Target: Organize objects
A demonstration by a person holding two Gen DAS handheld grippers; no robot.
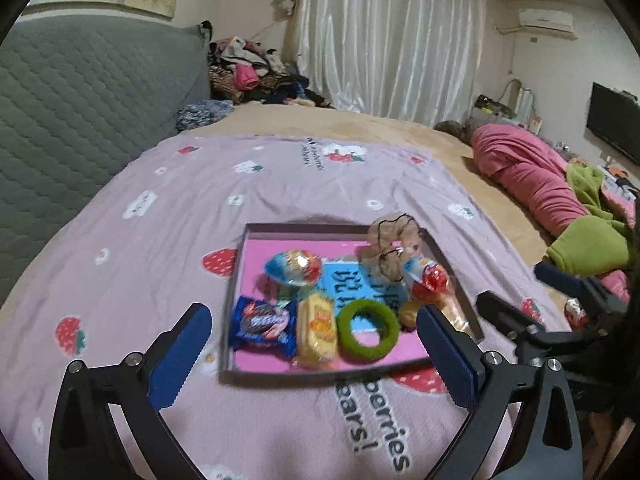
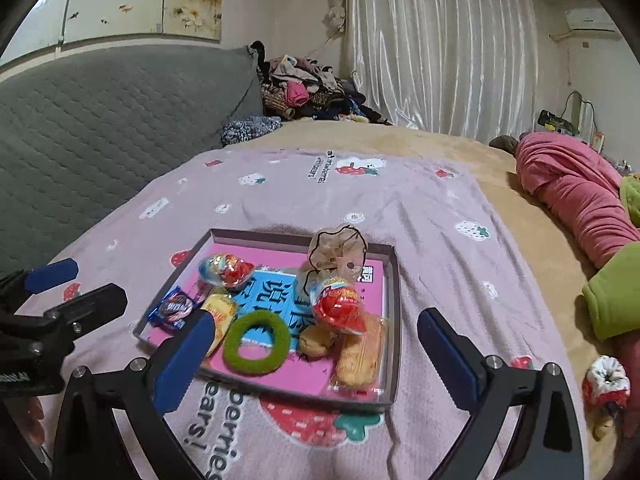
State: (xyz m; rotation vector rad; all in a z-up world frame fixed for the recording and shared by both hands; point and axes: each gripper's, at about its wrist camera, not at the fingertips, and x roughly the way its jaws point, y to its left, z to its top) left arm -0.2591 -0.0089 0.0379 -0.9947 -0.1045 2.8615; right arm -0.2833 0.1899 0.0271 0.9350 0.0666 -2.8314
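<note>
A shallow pink-lined tray (image 1: 236,264) (image 2: 394,300) lies on the pink strawberry blanket. It holds two foil eggs (image 1: 294,267) (image 2: 340,306), a blue snack pack (image 1: 262,322) (image 2: 172,310), yellow wrapped cakes (image 1: 316,326) (image 2: 358,356), a green hair ring (image 1: 368,327) (image 2: 256,346) and a beige scrunchie (image 1: 394,248) (image 2: 338,250). My left gripper (image 1: 316,354) is open and empty just before the tray's near edge. My right gripper (image 2: 316,356) is open and empty over the tray's near edge. A red-and-white scrunchie (image 2: 606,382) (image 1: 576,312) lies on the blanket, right of the tray.
A grey quilted headboard (image 1: 80,112) is on the left. A clothes pile (image 1: 248,72) sits at the back. A pink bundle (image 1: 532,176) and a green cloth (image 1: 588,244) lie on the bed to the right.
</note>
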